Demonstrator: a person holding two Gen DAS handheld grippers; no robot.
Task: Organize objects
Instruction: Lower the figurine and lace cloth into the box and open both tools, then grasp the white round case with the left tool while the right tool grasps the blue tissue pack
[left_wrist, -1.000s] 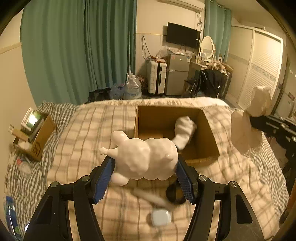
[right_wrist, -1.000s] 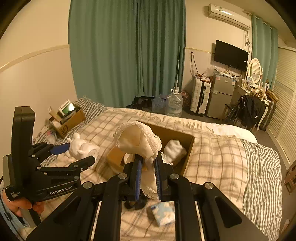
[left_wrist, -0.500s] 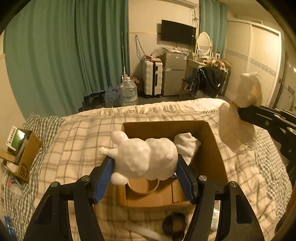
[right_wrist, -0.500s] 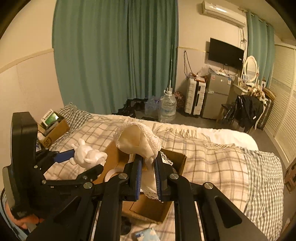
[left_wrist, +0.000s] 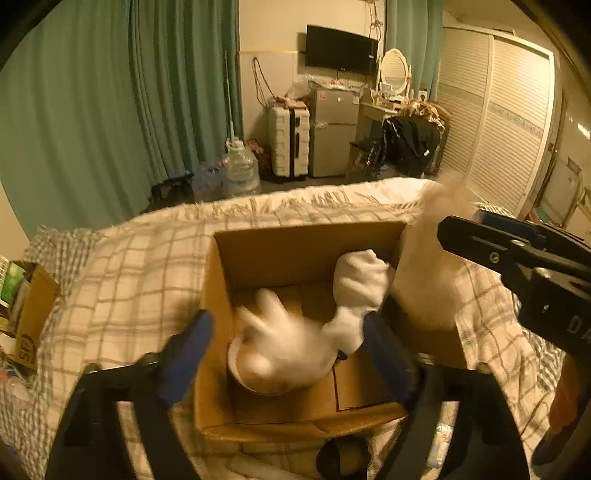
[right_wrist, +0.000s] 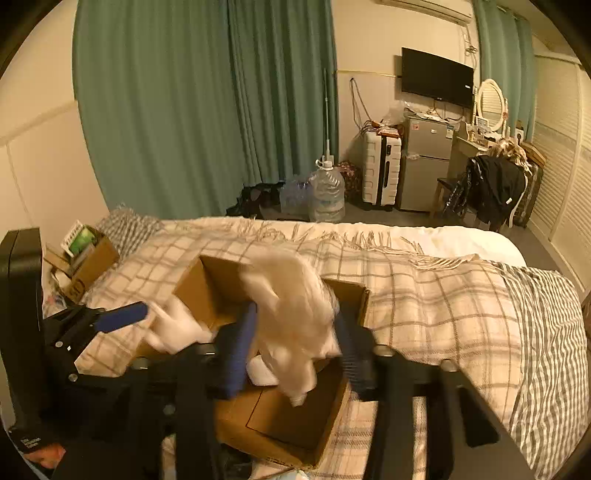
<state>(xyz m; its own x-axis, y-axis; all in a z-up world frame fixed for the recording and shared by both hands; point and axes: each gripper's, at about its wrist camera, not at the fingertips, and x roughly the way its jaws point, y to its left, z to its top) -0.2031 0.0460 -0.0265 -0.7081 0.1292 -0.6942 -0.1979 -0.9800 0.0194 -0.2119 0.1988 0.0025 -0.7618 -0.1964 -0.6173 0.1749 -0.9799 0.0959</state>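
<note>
An open cardboard box (left_wrist: 221, 280) sits on the checked bedspread. My left gripper (left_wrist: 291, 343) is open over the box's near side; the white plush toy (left_wrist: 291, 347), blurred, falls between its jaws onto a tape roll (left_wrist: 258, 384) in the box. A white sock-like bundle (left_wrist: 358, 280) lies in the box. My right gripper (right_wrist: 295, 343) is open above the box (right_wrist: 288, 421); the cream lace cloth (right_wrist: 295, 317), blurred, drops between its blue pads (right_wrist: 240, 343). The toy also shows in the right wrist view (right_wrist: 173, 328).
A small carton (left_wrist: 33, 314) with items stands at the bed's left edge. A dark round object (left_wrist: 343, 458) and a small packet (left_wrist: 439, 443) lie on the bed in front of the box. Water bottles (right_wrist: 327, 195), suitcase (right_wrist: 380, 170) and fridge stand beyond the bed.
Both grippers moved forward over the box and opened. The white plush toy left the left jaws and falls into the box. The cream cloth slipped from the right jaws.
</note>
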